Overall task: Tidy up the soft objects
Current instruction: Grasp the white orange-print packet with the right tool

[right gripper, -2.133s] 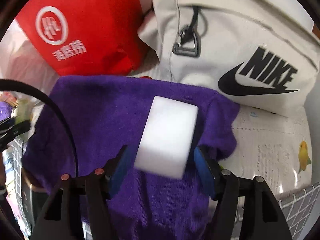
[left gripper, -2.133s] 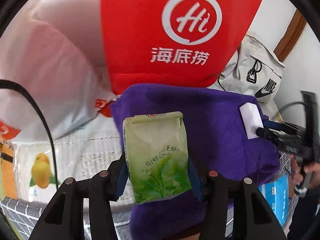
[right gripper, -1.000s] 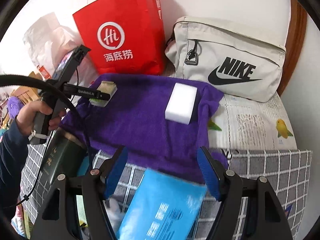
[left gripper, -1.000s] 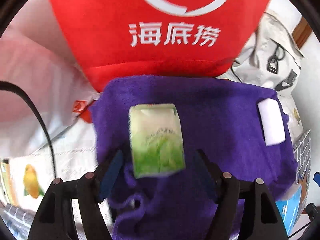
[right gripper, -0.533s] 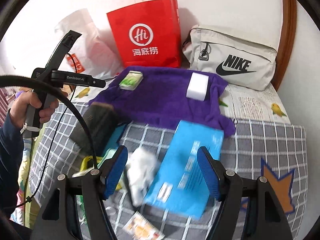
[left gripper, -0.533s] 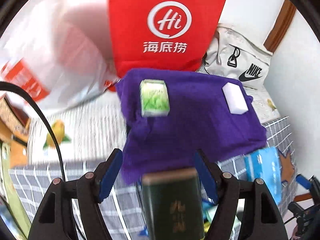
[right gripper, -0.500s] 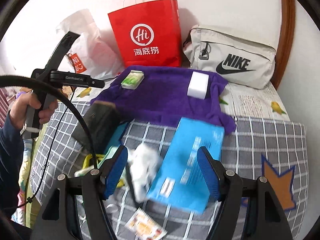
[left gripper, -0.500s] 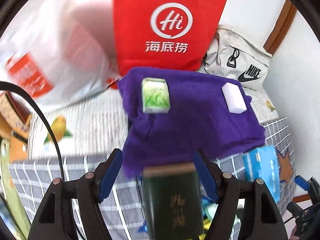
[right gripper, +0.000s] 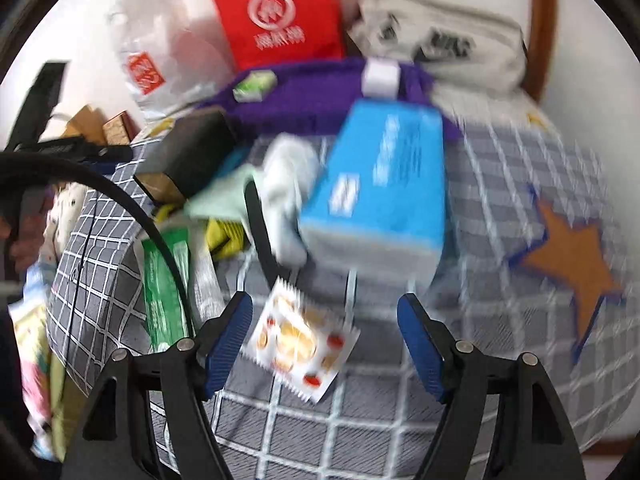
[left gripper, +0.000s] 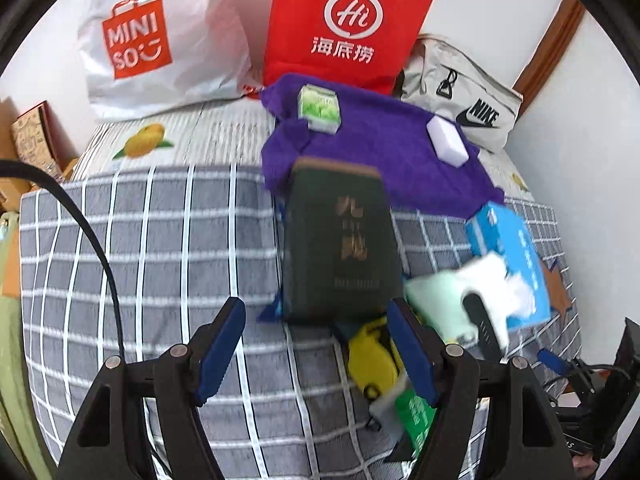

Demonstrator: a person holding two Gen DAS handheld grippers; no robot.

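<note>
A purple towel (left gripper: 384, 148) lies at the back of the bed with a green tissue pack (left gripper: 319, 109) and a white sponge (left gripper: 447, 141) on it. My left gripper (left gripper: 316, 344) is open and empty, just in front of a dark green box (left gripper: 342, 240). My right gripper (right gripper: 324, 340) is open and empty over a small snack packet (right gripper: 302, 338), with a blue box (right gripper: 384, 184) just beyond. The towel (right gripper: 304, 92), tissue pack (right gripper: 255, 85) and sponge (right gripper: 380, 76) show blurred in the right wrist view.
A red bag (left gripper: 344, 24), a white MINISO bag (left gripper: 156, 44) and a grey Nike bag (left gripper: 460, 100) stand along the wall. A white cloth (left gripper: 492, 280), a yellow item (left gripper: 372, 356) and green packets (right gripper: 164, 280) lie on the checked sheet (left gripper: 160, 240).
Both grippers let go of the tissue pack and the sponge on the towel and pulled back toward the front of the bed. The right view is now swinging down over the clutter.
</note>
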